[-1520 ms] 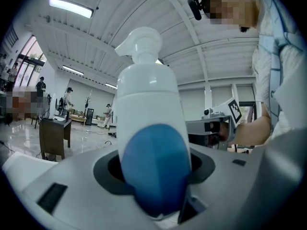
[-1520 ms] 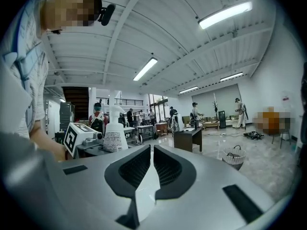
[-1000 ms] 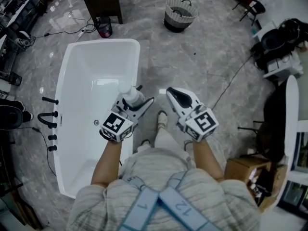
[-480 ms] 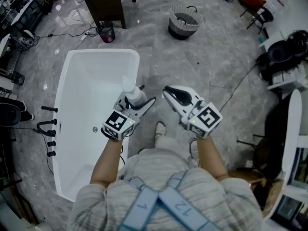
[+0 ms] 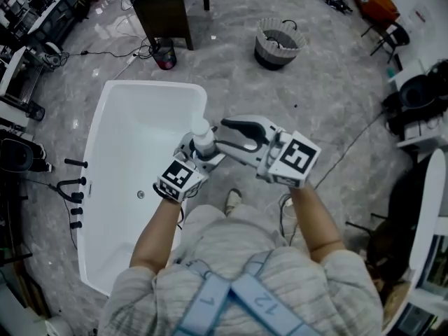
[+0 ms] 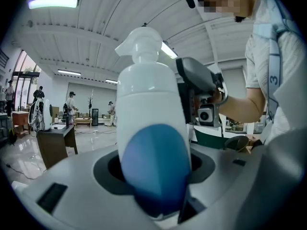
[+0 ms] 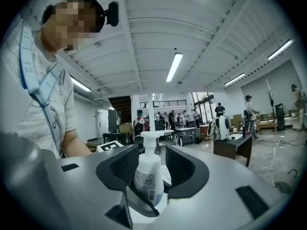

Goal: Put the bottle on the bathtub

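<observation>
A white pump bottle [image 5: 202, 133] with a blue label stands upright in my left gripper [image 5: 201, 148], which is shut on its body just right of the white bathtub's rim [image 5: 155, 83]. In the left gripper view the bottle [image 6: 151, 109] fills the middle. My right gripper [image 5: 222, 136] points left at the bottle. Its jaws have just been opening and now stand on either side of the bottle [image 7: 147, 174], with small gaps at the pads. The tub is empty inside.
Black tap fittings [image 5: 73, 187] stand on the floor left of the tub. A dark cabinet [image 5: 168, 5], a small red bin [image 5: 165, 54] and a woven basket [image 5: 278, 42] lie beyond it. Cables cross the grey floor. My shoe [image 5: 233, 200] is below the grippers.
The right gripper has swung left to the bottle and its jaws have opened around it. The left gripper, still holding the bottle, has shifted a little toward the right gripper.
</observation>
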A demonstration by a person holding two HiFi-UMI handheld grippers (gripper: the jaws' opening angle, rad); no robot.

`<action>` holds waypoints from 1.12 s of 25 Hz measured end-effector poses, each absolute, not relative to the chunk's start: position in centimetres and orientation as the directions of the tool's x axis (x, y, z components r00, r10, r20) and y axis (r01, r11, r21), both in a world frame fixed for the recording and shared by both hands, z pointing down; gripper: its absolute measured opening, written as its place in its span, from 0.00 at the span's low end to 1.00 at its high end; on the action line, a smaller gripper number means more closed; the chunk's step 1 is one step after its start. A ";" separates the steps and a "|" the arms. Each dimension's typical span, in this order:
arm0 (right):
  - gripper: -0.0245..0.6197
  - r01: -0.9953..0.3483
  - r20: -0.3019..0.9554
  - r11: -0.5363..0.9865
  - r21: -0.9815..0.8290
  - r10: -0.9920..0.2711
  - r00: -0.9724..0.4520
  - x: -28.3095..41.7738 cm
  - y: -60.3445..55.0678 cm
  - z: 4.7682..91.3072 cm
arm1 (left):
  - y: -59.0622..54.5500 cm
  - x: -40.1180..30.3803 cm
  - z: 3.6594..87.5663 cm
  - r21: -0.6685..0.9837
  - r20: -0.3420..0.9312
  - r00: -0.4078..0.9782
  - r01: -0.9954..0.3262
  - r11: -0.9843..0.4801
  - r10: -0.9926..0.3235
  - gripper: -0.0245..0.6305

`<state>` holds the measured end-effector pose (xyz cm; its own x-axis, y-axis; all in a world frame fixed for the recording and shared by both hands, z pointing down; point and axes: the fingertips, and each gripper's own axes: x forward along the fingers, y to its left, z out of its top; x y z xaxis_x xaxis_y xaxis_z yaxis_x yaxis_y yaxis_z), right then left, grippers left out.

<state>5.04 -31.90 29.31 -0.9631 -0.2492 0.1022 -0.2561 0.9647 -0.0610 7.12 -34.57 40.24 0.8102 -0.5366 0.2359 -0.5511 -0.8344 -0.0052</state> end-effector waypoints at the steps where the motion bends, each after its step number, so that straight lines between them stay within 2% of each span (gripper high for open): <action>1: 0.27 -0.240 0.116 0.969 -0.055 -0.233 -0.966 4.5 -32.2 29.2 | -34.9 7.2 40.5 -0.011 0.241 0.809 -0.549 -0.835 -0.536 0.42; 6: 0.27 -0.200 0.204 0.979 -0.048 -0.186 -0.961 2.0 -33.7 30.4 | -36.0 7.2 41.4 -0.004 0.244 0.812 -0.546 -0.838 -0.530 0.42; 12: 0.27 -0.167 0.245 0.984 -0.059 -0.147 -0.958 -0.3 -35.6 31.1 | -37.6 5.7 42.4 -0.005 0.274 0.818 -0.524 -0.852 -0.505 0.42; 17: 0.26 -0.170 0.271 0.984 -0.056 -0.149 -0.951 -1.4 -36.9 31.9 | -38.6 4.3 43.2 -0.006 0.298 0.818 -0.515 -0.857 -0.493 0.42; 19: 0.22 -0.172 0.266 0.982 -0.074 -0.147 -0.953 -2.0 -37.1 32.3 | -38.6 3.6 43.7 -0.024 0.309 0.814 -0.510 -0.860 -0.492 0.42; 24: 0.22 -0.183 0.259 0.978 -0.098 -0.152 -0.954 -3.0 -37.6 33.2 | -38.9 2.2 44.8 -0.068 0.358 0.795 -0.501 -0.863 -0.490 0.42; 28: 0.22 -0.195 0.256 0.976 -0.092 -0.166 -0.952 -3.7 -38.1 33.8 | -39.1 2.0 45.2 -0.052 0.342 0.817 -0.477 -0.877 -0.464 0.42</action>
<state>-3.70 -38.09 33.82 -0.9523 -0.1660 0.2561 -0.1950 0.9764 -0.0924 2.02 -39.14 45.18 0.8170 -0.4643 0.3420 -0.4768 -0.8774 -0.0521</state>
